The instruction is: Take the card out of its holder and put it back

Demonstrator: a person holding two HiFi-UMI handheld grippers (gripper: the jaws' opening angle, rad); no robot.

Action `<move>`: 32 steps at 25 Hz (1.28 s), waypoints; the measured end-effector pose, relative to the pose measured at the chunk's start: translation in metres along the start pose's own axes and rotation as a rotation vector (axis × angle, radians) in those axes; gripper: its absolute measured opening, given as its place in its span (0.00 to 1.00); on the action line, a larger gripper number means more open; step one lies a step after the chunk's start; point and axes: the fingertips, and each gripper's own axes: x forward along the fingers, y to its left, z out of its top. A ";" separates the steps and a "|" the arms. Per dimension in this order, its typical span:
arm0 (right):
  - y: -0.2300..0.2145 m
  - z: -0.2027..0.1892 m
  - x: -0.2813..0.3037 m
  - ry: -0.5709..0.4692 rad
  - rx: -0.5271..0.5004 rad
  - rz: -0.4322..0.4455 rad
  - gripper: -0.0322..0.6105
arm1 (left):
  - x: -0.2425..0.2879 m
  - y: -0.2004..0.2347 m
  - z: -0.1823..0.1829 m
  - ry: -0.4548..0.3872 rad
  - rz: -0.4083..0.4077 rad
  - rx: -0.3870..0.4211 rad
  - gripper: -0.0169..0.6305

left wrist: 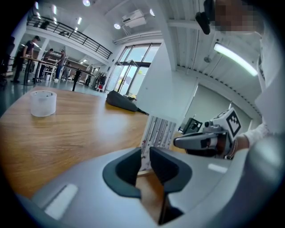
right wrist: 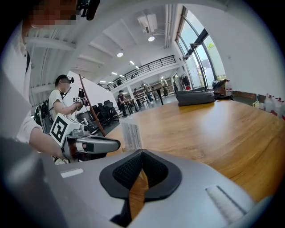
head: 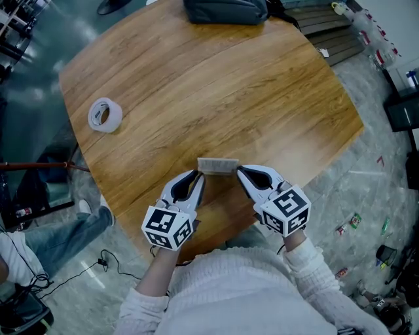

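Observation:
A small pale striped card holder (head: 218, 165) stands on edge above the wooden table (head: 216, 85) near its front rim; I cannot tell the card apart from its holder. My left gripper (head: 200, 175) is shut on the holder's left end, and in the left gripper view the striped piece (left wrist: 158, 131) sits pinched between the dark pads of that gripper (left wrist: 144, 162). My right gripper (head: 239, 171) is just right of the holder, apart from it. Its jaws (right wrist: 142, 167) are shut with nothing between them, and the holder (right wrist: 131, 135) shows ahead to their left.
A roll of clear tape (head: 105, 115) lies on the table's left side. A dark bag (head: 226, 11) rests at the far edge. The table's front rim runs just under both grippers. Another person sits off the left side, by cables on the floor.

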 end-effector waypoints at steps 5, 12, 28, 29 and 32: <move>0.004 -0.001 -0.001 0.017 -0.021 0.010 0.05 | -0.003 0.001 0.001 -0.003 0.004 -0.014 0.13; 0.012 -0.001 -0.003 0.017 -0.035 0.021 0.05 | -0.007 -0.004 0.001 -0.007 -0.011 -0.004 0.13; 0.023 0.002 -0.010 -0.001 -0.041 0.024 0.05 | -0.014 -0.016 0.004 -0.016 -0.022 -0.003 0.09; 0.024 0.001 -0.010 0.000 -0.039 0.026 0.05 | -0.014 -0.017 0.003 -0.016 -0.024 0.002 0.09; 0.026 0.001 -0.010 0.002 -0.036 0.030 0.05 | -0.016 -0.019 0.002 -0.013 -0.035 0.012 0.09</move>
